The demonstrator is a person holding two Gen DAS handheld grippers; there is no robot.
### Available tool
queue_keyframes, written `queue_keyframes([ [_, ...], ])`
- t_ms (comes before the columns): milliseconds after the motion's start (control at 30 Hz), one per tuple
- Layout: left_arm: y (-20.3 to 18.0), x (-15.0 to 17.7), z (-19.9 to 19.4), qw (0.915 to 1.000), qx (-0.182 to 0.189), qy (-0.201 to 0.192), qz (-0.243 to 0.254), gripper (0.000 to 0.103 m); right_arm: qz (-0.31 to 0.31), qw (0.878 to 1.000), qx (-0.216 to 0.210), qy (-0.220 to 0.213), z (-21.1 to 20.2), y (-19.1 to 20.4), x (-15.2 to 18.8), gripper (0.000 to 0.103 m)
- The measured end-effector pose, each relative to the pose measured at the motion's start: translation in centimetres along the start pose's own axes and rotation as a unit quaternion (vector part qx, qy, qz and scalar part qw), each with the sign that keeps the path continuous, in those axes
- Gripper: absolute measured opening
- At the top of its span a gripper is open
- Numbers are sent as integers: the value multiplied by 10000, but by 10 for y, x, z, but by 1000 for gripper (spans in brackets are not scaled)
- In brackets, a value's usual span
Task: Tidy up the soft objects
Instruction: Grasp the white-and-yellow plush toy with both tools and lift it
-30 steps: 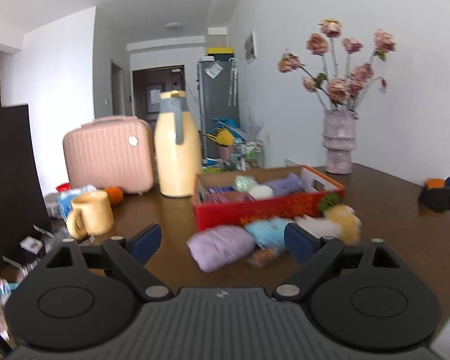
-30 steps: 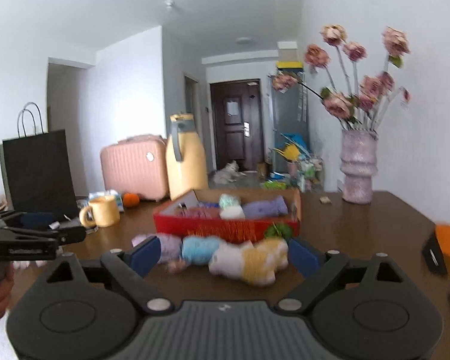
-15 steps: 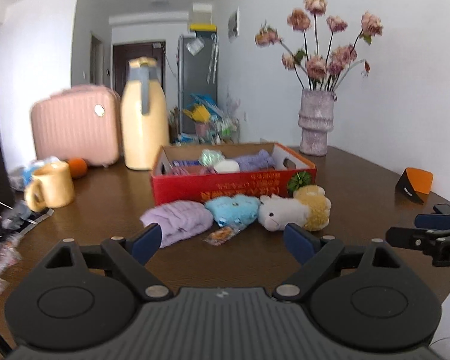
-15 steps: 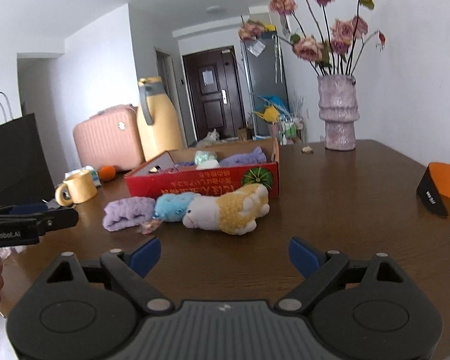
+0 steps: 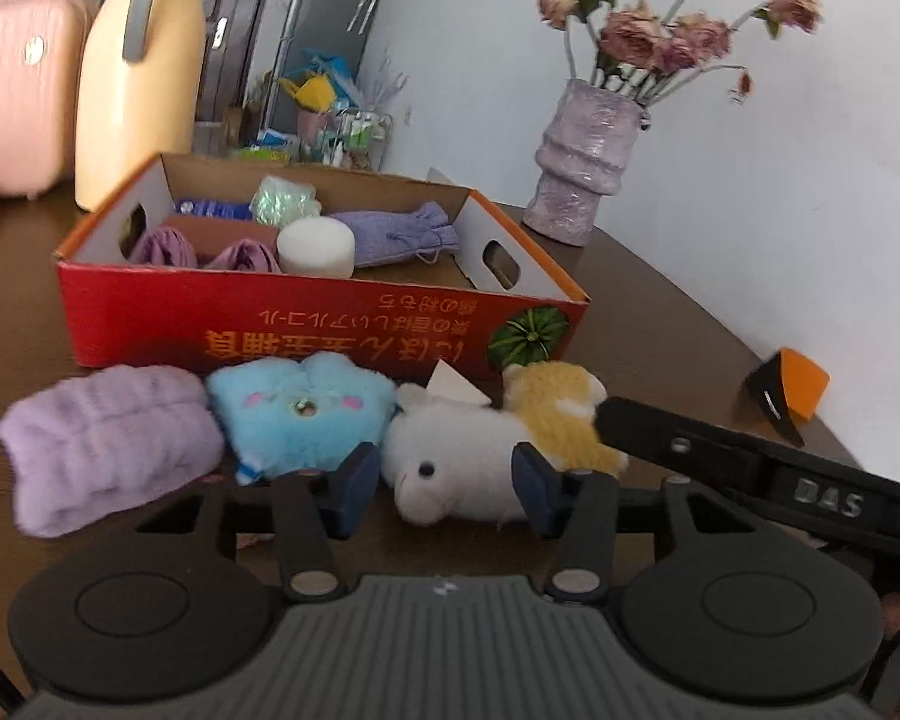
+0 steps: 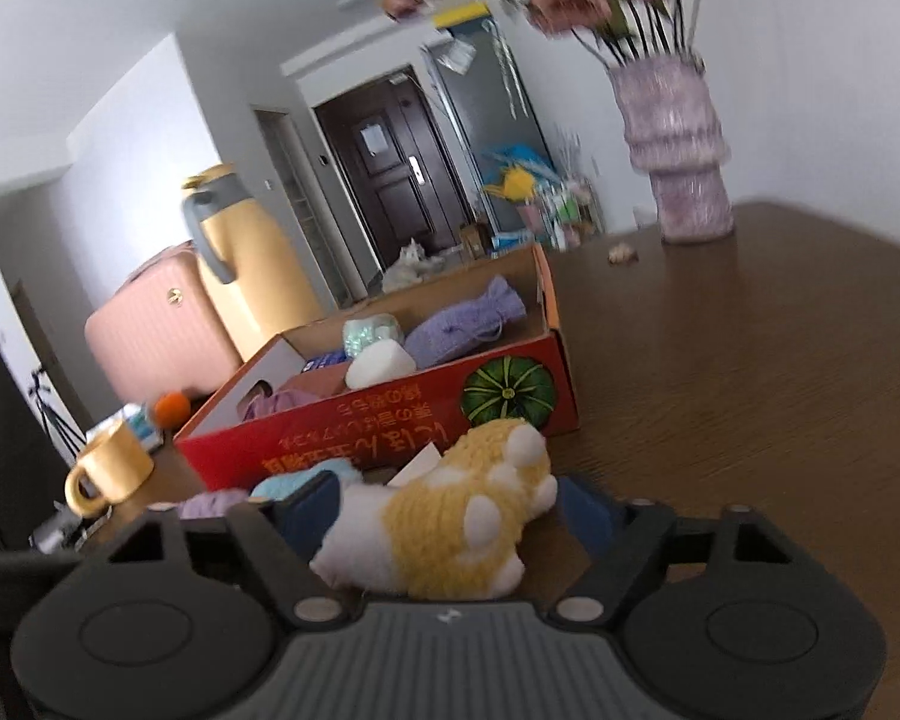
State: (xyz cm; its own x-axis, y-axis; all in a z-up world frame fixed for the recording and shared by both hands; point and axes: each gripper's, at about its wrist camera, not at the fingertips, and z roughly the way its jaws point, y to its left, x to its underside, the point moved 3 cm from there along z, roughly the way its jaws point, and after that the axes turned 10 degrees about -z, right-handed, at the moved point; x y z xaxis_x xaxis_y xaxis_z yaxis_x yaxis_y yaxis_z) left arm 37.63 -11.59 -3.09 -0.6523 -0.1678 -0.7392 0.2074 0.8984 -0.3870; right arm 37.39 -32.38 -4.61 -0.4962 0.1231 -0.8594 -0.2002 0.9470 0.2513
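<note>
- The step in hand is judged to be the pickup of the white-and-yellow plush lamb toy, which lies on the dark brown wooden table just in front of the red cardboard box, at the centre of the left wrist view.
- The left gripper is seen with its blue-padded fingers apart, bracketing the white head of the toy at lower centre; no squeeze on the plush is visible.
- The right gripper is likewise spread, its fingers either side of the yellow hind end at lower centre of the right wrist view (contact with the fur cannot be told through the blur).
- A good grip is best taken on one thick part of the body, not on an ear or leg, and closed gently, since the plush is likely to compress and sag.
- The lift should clear the box's front wall before the toy is lowered into the free space at the right end of the box.
- The neighbouring light blue fluffy plush touches the lamb's head, so it may be dragged along.
- The toy looks woolly, with a black bead eye, white feet and a paper tag.
- A folded lilac fleece cloth lies at the left, beside the blue plush.
</note>
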Motion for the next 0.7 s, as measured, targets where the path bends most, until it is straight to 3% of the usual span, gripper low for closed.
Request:
queue_keyframes([
  [167,3,-4,26,9995,131,131,-266,49,533,9982,-90,256,30,-13,6,54],
  [267,3,-2,35,9980,337,329,-415,36,584,9976,-208,294,30,-14,11,47],
  [400,-1,3,27,9978,349,457,-323,16,321,9979,-404,394,7,-9,14,41],
  [467,-6,10,14,9947,723,640,-351,16,268,9955,-761,506,-7,-4,22,37],
  [533,-13,24,-3,9920,988,748,-247,16,126,9948,-842,555,-23,3,30,37],
  [633,-20,48,-34,9934,940,641,110,17,-43,9947,-860,567,-43,17,41,36],
  [700,-16,54,-56,9946,908,499,84,19,-171,9930,-997,604,-53,29,48,33],
])
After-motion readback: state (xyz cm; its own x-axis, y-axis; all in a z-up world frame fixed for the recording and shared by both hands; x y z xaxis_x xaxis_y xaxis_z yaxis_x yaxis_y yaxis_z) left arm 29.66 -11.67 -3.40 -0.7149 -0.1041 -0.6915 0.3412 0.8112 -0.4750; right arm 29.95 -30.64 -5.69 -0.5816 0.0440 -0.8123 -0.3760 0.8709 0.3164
